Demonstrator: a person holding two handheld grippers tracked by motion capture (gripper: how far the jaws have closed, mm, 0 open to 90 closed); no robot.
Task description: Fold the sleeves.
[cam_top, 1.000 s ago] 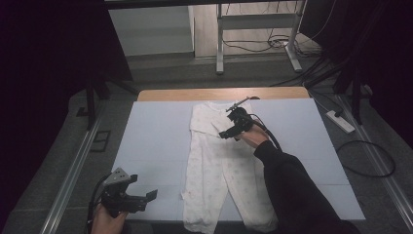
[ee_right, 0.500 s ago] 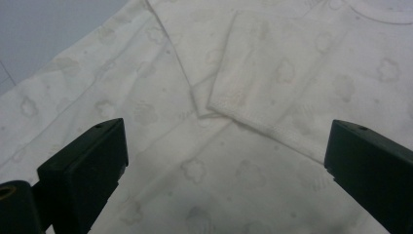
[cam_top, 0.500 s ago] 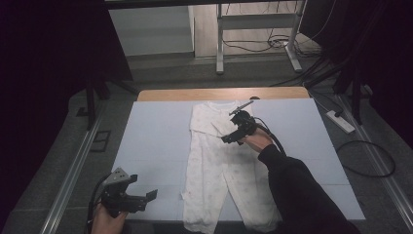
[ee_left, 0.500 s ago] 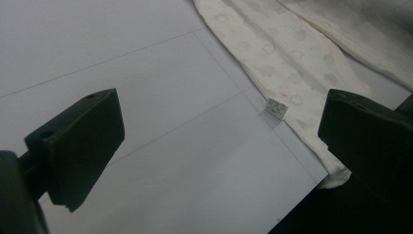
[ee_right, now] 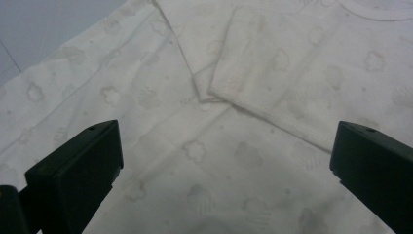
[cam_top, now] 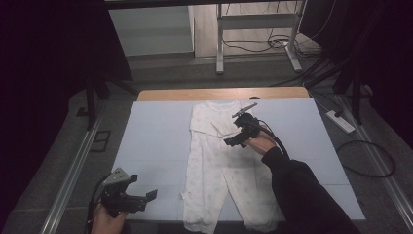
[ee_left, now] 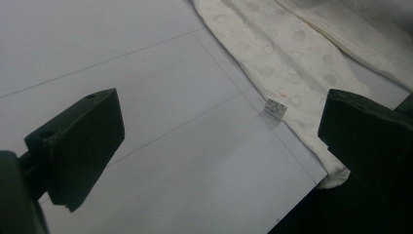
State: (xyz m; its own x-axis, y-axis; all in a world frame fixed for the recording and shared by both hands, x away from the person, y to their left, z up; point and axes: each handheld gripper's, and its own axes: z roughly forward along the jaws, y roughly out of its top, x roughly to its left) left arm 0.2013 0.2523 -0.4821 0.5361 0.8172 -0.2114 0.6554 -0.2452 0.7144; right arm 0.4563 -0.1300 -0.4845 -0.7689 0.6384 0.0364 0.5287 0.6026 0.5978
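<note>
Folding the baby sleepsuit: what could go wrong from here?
1. The right gripper has just been opening with nothing between its jaws; the folded-in sleeve below lies loose, so a brushing jaw could flip it back out.
2. The sleepsuit leg ends reach the table's near edge; a careless pull might slide it off.
3. The left gripper stands open beside the care tag, and may pinch that alone.

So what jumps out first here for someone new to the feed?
The white baby sleepsuit, spread flat down the middle of the pale table, both sleeves folded across its chest. The right gripper hovers open over those sleeve cuffs, jaws just widened, nothing between them. The left gripper waits open by the table's near left corner.
</note>
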